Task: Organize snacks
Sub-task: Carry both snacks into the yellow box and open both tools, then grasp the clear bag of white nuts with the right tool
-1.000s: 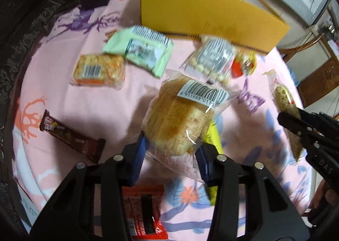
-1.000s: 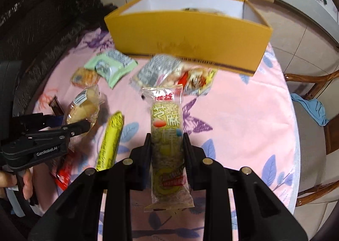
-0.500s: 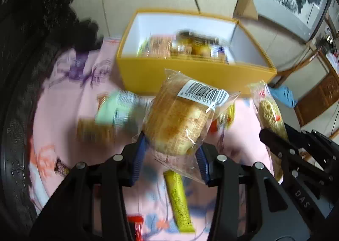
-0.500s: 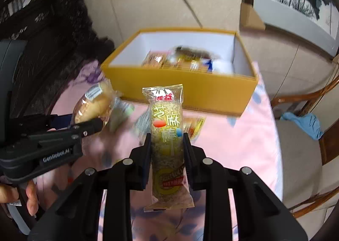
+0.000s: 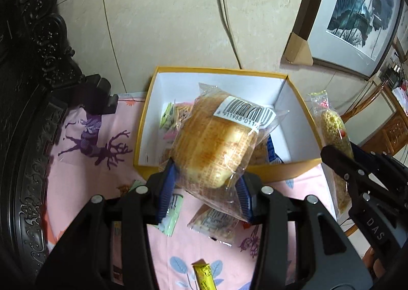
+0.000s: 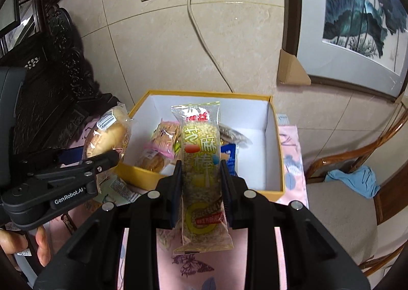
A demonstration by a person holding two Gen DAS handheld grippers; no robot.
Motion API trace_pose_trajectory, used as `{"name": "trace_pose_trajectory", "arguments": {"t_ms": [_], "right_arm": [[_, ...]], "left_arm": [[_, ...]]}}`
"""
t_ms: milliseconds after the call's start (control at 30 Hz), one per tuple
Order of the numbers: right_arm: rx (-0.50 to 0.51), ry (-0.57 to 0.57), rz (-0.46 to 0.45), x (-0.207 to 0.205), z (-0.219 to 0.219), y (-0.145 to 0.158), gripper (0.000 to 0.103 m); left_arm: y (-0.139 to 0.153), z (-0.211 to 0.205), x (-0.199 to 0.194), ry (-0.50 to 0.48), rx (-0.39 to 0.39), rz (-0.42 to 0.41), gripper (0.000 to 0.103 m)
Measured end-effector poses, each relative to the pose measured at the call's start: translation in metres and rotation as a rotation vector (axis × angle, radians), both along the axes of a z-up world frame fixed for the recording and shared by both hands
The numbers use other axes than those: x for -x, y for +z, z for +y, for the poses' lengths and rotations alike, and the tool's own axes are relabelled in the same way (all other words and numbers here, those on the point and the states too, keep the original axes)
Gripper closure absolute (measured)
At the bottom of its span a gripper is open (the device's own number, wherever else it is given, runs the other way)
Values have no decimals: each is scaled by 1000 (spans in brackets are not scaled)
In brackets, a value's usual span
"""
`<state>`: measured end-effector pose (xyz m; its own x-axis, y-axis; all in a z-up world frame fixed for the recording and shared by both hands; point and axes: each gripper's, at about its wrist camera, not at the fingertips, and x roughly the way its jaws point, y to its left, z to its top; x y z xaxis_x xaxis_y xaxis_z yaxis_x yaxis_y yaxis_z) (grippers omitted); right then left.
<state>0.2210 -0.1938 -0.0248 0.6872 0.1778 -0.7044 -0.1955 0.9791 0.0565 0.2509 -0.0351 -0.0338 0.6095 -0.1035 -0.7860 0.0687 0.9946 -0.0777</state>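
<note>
Left wrist view: our left gripper (image 5: 206, 183) pinches a wrapped bun (image 5: 214, 144) by its near end, long axis aimed ahead and over the near wall of the yellow box (image 5: 285, 172), which sits at the far edge of the pink table (image 5: 97, 183). Our right gripper (image 6: 201, 183) clamps a sesame bar (image 6: 201, 162), lengthwise toward the same box. We judge both loads equally close; the box lies ahead and below.

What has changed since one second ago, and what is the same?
Both grippers rose from the table toward the yellow box; its inside now shows. The left gripper still holds the bread, the right gripper the sesame bar. Nothing was released.
</note>
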Motion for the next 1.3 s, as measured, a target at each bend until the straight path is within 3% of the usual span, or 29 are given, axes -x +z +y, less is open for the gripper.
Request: {"name": "trace_pose_trajectory", "arguments": {"t_ms": [333, 500, 533, 567, 600, 633, 667, 833, 967, 1133, 1300], "right_arm": [[0, 10, 7, -33, 3, -4, 75], [11, 5, -19, -60, 6, 3, 75], [14, 1, -28, -65, 6, 5, 75], [22, -7, -46, -73, 8, 8, 73], [29, -11, -57, -78, 9, 10, 55], [42, -13, -68, -86, 11, 12, 36], [56, -18, -67, -92, 11, 13, 1], [57, -13, -34, -88, 8, 9, 1], [-44, 31, 92, -49, 9, -21, 1], [-162, 53, 330, 10, 31, -109, 1], [-226, -15, 357, 26, 47, -151, 1]], "left_arm": [[-1, 3, -41, 15, -12, 6, 58], [12, 5, -74, 30, -33, -34, 56], [16, 4, -81, 36, -37, -44, 53], [20, 3, -88, 39, -42, -49, 29], [23, 2, -95, 47, -55, -50, 12], [25, 3, -99, 60, -69, -57, 2], [30, 4, -103, 77, -86, -75, 2], [27, 14, -97, 57, -102, -57, 2], [6, 32, -69, 119, -134, -30, 2], [-36, 78, -23, 293, -141, 29, 2], [-56, 130, 18, 449, -34, 88, 2]]}}
